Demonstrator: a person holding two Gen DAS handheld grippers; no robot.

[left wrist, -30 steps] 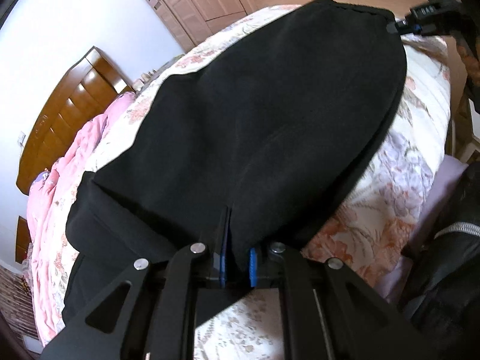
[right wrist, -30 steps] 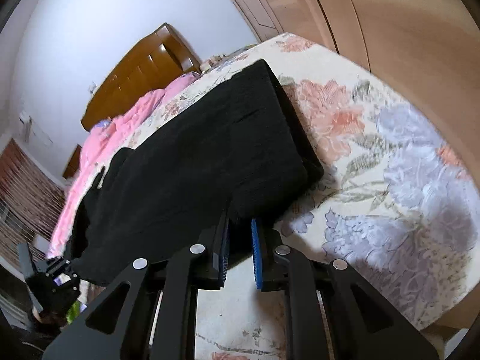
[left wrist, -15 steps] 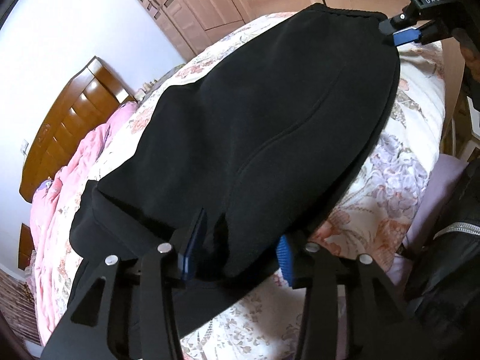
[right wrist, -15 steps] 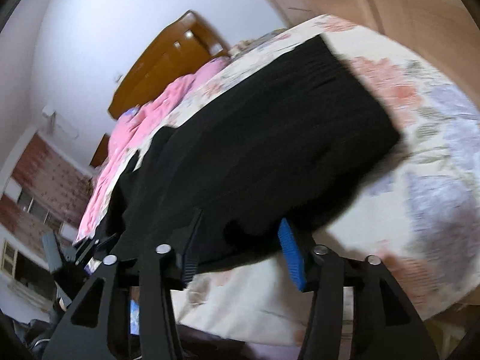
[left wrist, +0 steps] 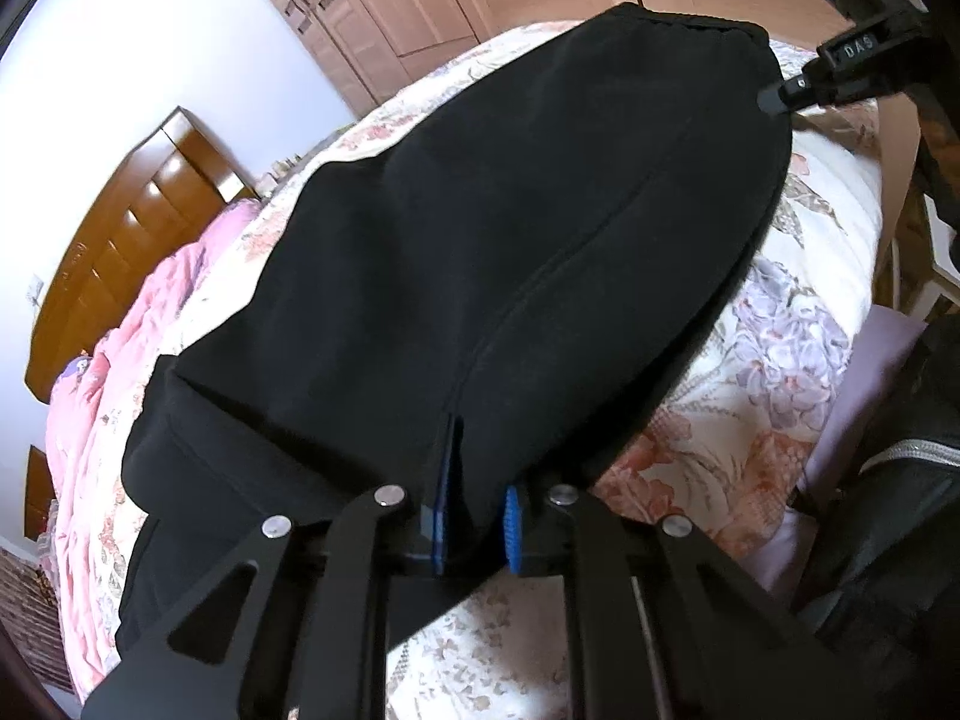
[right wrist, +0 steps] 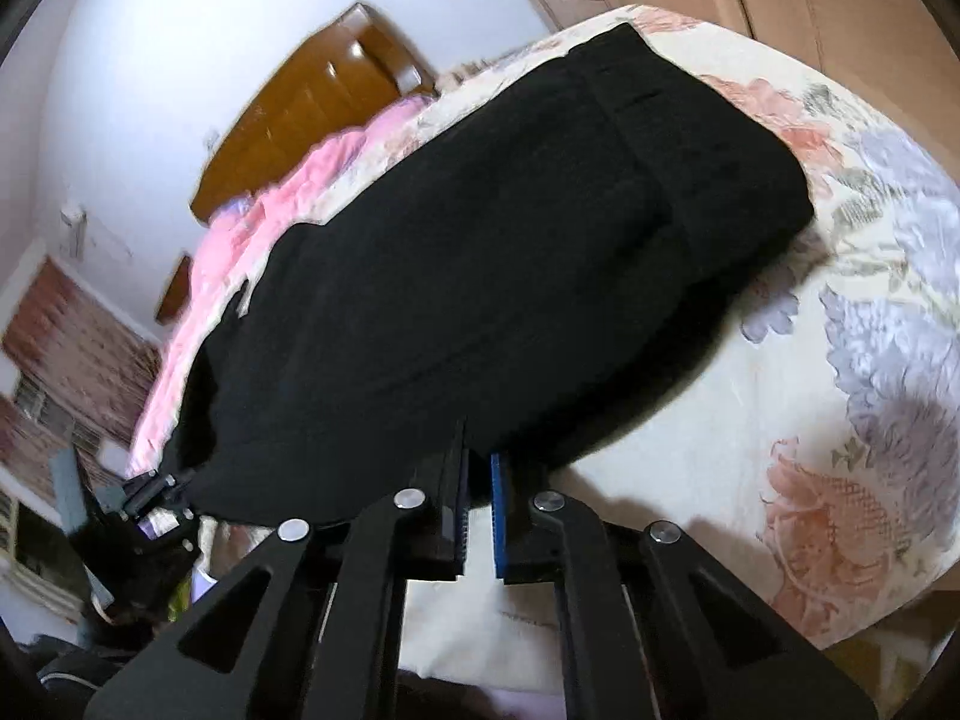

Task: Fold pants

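Left wrist view: our left hand-held gripper [left wrist: 474, 519] is closing, pinching the near edge of the black pants [left wrist: 510, 252], which spread ahead across the bed [left wrist: 780, 372]. Our right hand-held gripper [right wrist: 478, 510] pinches their hem.

- left gripper [left wrist: 474, 516]: jaws closing, black cloth pinched between the blue pads, pointing steeply down
- right gripper [right wrist: 478, 510]: jaws closed on cloth edge (seen at 2 o'clock from left wrist)

text: "DAS" | on: right tool [left wrist: 774, 101] body | other text: none legible
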